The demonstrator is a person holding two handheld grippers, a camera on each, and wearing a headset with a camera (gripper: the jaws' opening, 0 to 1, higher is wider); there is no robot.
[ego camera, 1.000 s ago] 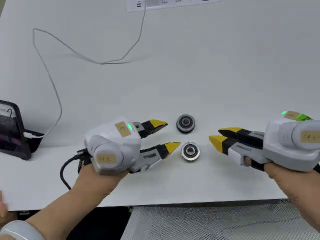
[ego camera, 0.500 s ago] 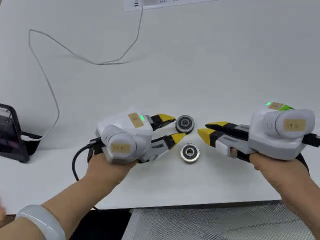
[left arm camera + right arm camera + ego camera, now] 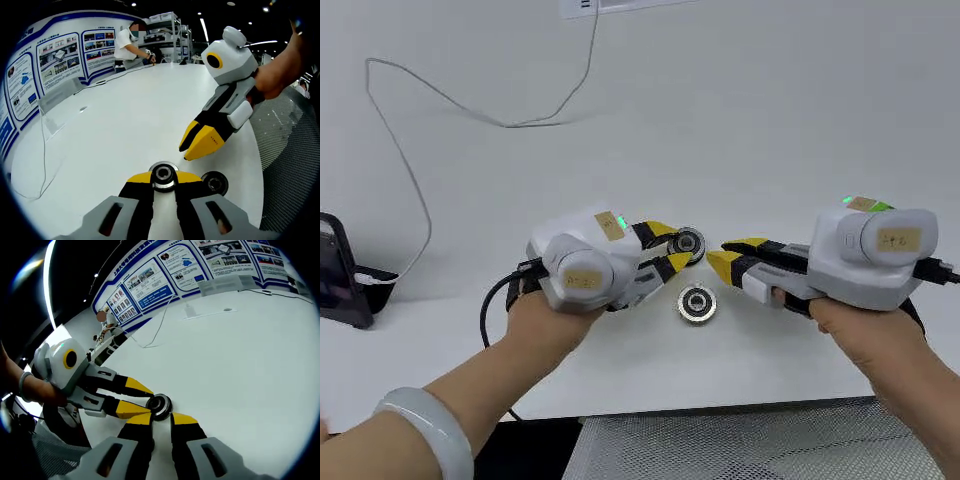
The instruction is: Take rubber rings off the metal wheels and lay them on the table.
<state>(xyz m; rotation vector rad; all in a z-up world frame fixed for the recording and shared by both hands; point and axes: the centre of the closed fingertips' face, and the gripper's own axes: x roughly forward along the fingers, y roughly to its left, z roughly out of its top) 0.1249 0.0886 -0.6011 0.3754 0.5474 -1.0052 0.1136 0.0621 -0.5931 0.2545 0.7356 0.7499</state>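
Two metal wheels with black rubber rings lie on the white table [image 3: 770, 120]. The far wheel [image 3: 688, 242] [image 3: 163, 175] [image 3: 160, 404] sits between the yellow tips of my left gripper [image 3: 670, 246] [image 3: 163, 180], whose jaws press on its two sides. The near wheel [image 3: 697, 303] [image 3: 216, 183] lies free just in front of it. From the right, my right gripper [image 3: 728, 255] [image 3: 161, 420] points at the held wheel from a short gap away. Its jaws are slightly apart with nothing between them.
A black device [image 3: 338, 275] stands at the table's left edge with a dark cable beside it. A thin white cable [image 3: 410, 160] runs from a power strip [image 3: 610, 5] at the back. The table's front edge is close under both hands, with a mesh surface [image 3: 720, 440] below.
My left gripper moved right and its jaws narrowed from wide apart onto the far wheel. My right gripper came in leftward toward that wheel. Neither wheel has shifted on the table.
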